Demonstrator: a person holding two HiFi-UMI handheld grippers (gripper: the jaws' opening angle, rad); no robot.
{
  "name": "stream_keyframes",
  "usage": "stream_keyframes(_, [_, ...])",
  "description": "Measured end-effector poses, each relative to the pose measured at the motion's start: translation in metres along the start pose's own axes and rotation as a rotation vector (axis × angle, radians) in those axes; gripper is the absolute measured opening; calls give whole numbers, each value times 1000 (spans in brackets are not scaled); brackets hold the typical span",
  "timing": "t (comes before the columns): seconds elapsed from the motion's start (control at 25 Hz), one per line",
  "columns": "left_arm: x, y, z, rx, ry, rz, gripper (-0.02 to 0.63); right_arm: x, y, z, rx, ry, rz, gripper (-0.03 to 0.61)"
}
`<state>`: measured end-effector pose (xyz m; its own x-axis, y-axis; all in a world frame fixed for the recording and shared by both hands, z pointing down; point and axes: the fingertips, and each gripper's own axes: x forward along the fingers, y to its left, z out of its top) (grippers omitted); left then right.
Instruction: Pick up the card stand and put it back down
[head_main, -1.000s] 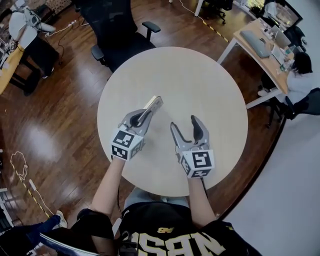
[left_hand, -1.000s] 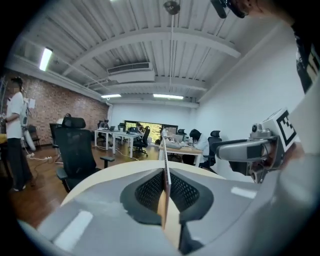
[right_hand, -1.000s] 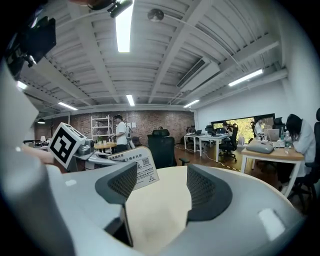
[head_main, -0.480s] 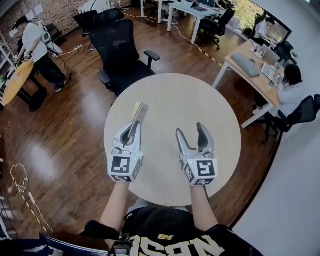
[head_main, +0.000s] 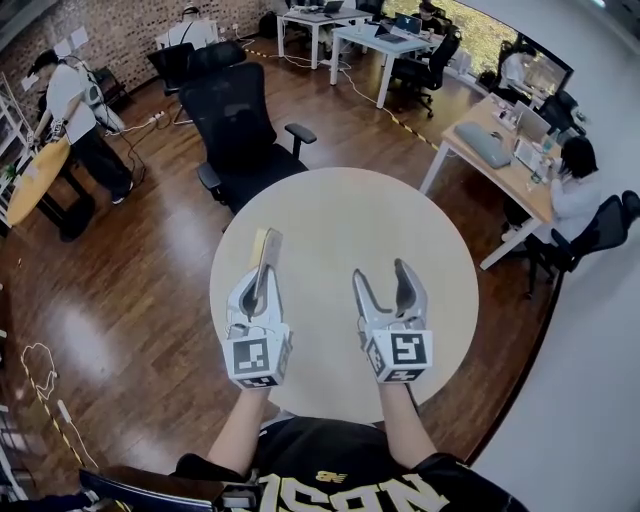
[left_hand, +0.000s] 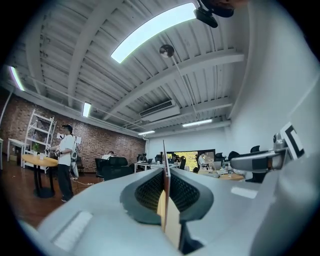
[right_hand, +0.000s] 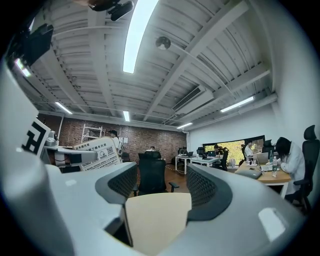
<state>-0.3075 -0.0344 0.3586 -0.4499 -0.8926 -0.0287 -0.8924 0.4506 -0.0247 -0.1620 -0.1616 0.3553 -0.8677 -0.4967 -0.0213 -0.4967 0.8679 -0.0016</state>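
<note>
My left gripper (head_main: 262, 283) is shut on the card stand (head_main: 265, 251), a thin flat clear stand with a printed card, held up above the left part of the round table (head_main: 440, 250). In the left gripper view the card stand (left_hand: 165, 185) runs edge-on between the closed jaws. My right gripper (head_main: 385, 285) hangs open over the table with nothing between its fingers. In the right gripper view the card stand (right_hand: 97, 150) shows at the left with its printed face, and the gripper (right_hand: 160, 192) is empty.
A black office chair (head_main: 235, 125) stands just beyond the table's far edge. Desks with people sit at the right (head_main: 500, 150) and far back (head_main: 345, 35). A person (head_main: 75, 110) stands at the far left by a small round table.
The head view has tipped up, so the table and both grippers sit lower in the frame. The left gripper has turned the card stand from a rightward lean to nearly straight ahead.
</note>
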Motion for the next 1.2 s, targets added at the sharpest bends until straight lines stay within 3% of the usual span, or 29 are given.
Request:
stream_keyframes(0.12, [2,-3,3,26,-3,-1,15,1,2,1,-1,0,7,309])
stream_keyframes(0.32, [9,-9,13,-44,-51,6,15,3,-2,-1,-8,3,7,310])
stream_keyframes(0.68, [21,-16,1,-52,-25,-65,15,5,-10,-9,-9,23,-9,309])
stream_keyframes(0.96, [48,-63,-28,17,54,-312,15,-24,-46,-17,9,28,-112,310])
stream_keyframes(1.2, [76,-138,-42,50,118,-553,15,-73,-95,-26,30,45,-236,310])
